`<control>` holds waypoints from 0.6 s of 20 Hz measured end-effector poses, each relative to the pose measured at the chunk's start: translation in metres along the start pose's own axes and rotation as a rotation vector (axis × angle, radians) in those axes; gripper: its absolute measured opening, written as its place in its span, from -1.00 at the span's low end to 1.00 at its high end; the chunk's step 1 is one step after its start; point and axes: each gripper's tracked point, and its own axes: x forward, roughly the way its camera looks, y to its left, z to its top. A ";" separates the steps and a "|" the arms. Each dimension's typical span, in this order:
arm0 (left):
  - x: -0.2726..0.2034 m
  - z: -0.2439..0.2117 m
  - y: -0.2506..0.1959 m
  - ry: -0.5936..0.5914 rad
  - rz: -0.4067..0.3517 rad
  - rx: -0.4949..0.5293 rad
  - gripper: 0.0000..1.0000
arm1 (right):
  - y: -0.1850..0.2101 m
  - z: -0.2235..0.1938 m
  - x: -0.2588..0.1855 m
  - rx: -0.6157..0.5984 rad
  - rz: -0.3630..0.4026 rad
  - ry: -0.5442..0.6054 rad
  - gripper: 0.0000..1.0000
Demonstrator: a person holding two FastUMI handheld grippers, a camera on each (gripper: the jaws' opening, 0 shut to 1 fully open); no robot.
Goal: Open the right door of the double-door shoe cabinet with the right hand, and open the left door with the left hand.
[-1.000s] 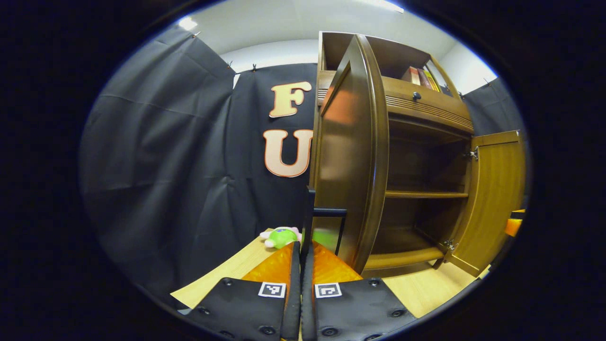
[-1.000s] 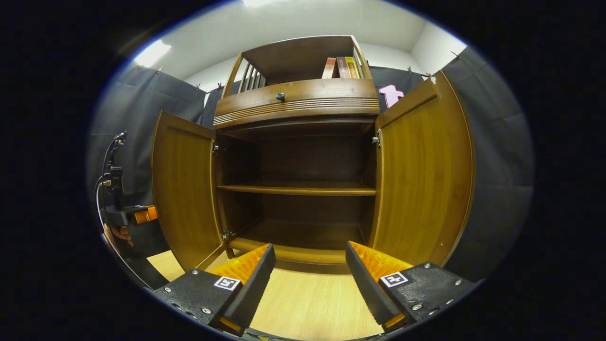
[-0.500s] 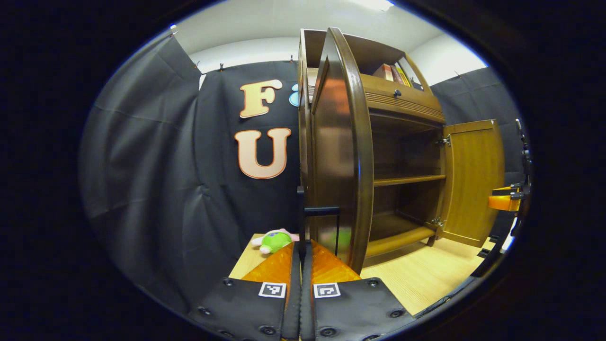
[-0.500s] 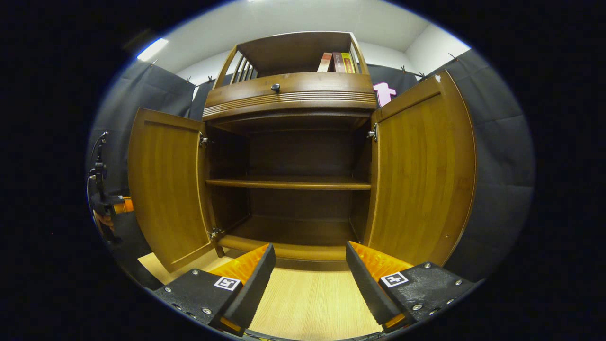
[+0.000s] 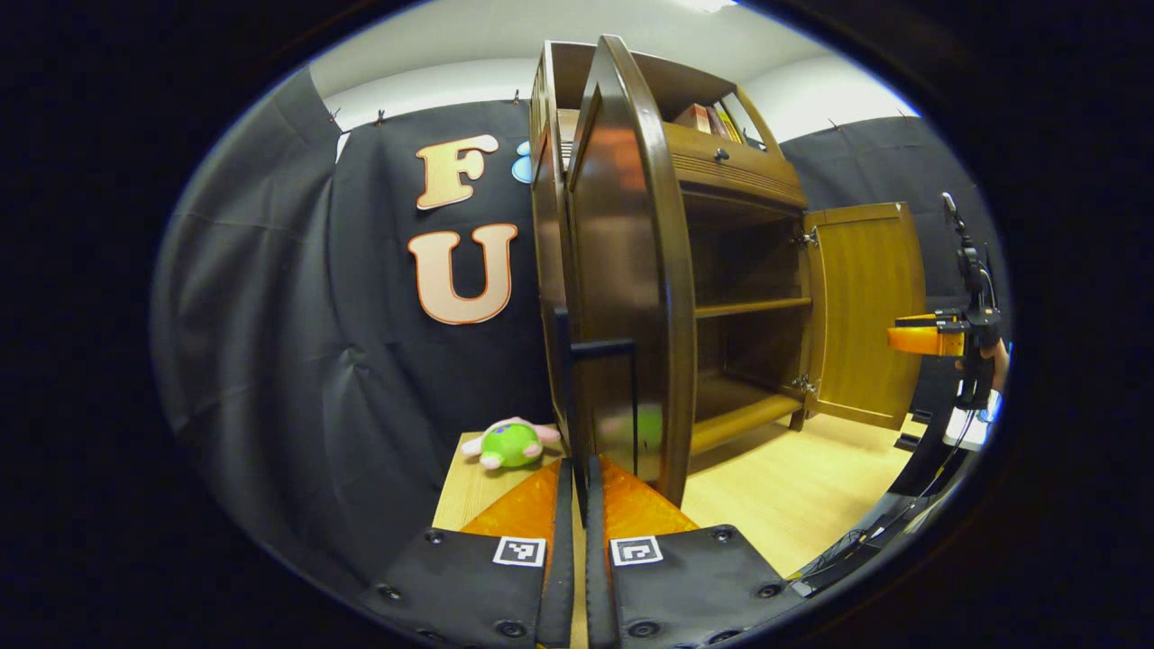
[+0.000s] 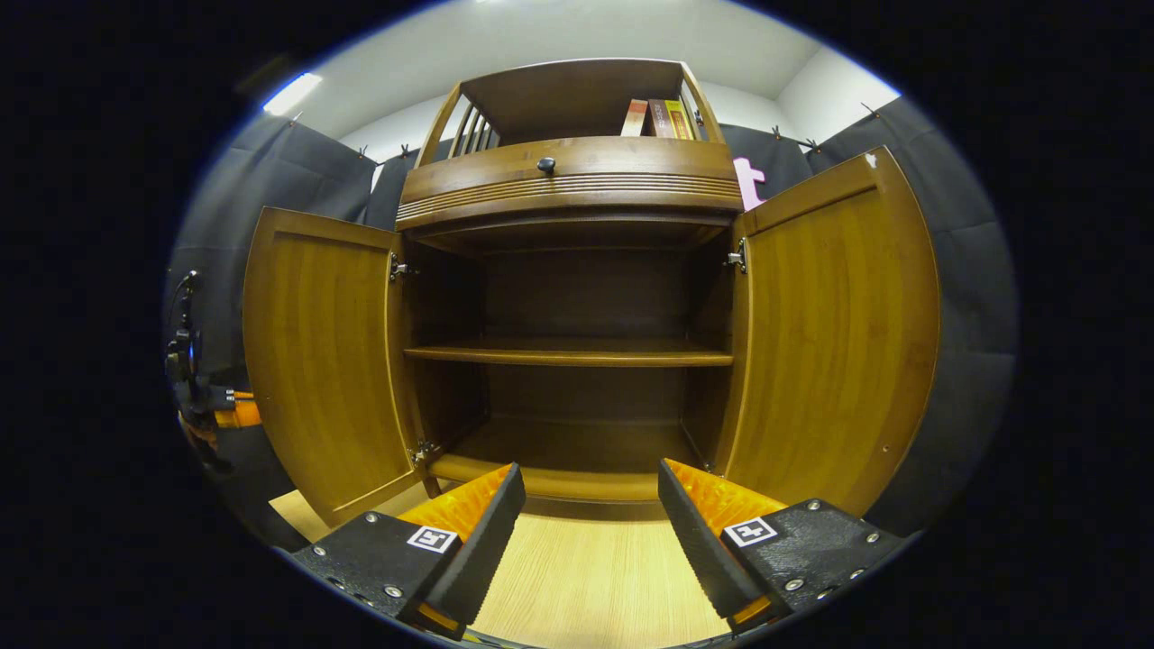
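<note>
Wooden and stiff, the left door (image 6: 320, 361) stands swung wide at the shoe cabinet (image 6: 577, 297)'s left edge; the left gripper (image 5: 578, 487), jaws pressed together, pinches its slim black handle (image 5: 599, 347), the best hold. The right door (image 6: 834, 333) stands open; the right gripper (image 6: 590, 496)'s jaws are spread, empty.

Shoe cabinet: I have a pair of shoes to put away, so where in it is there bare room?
In the right gripper view the middle shelf lies bare from wall to wall, and so does the bottom board beneath it, between the two open doors. The top shelf is crowded at its right end, where books stand. On the floor a plush toy lies left of the cabinet.
</note>
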 end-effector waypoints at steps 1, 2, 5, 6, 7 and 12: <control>-0.009 0.000 -0.003 0.000 0.016 -0.033 -0.75 | 0.001 -0.001 0.003 0.003 0.010 0.003 0.84; -0.020 0.003 -0.006 -0.012 0.028 -0.060 -0.75 | 0.000 -0.002 0.006 0.005 0.018 0.009 0.84; -0.051 0.028 -0.023 -0.064 0.096 -0.047 -0.75 | -0.002 -0.002 0.013 0.026 0.057 0.013 0.84; -0.054 0.039 -0.041 -0.086 0.084 -0.051 -0.75 | -0.003 -0.004 0.016 0.033 0.073 0.016 1.00; -0.053 0.048 -0.062 -0.104 0.059 -0.077 -0.78 | -0.005 -0.004 0.017 0.037 0.084 0.019 0.84; -0.011 0.074 -0.128 -0.162 0.098 -0.139 -0.80 | -0.021 0.001 0.007 0.037 0.098 -0.002 0.84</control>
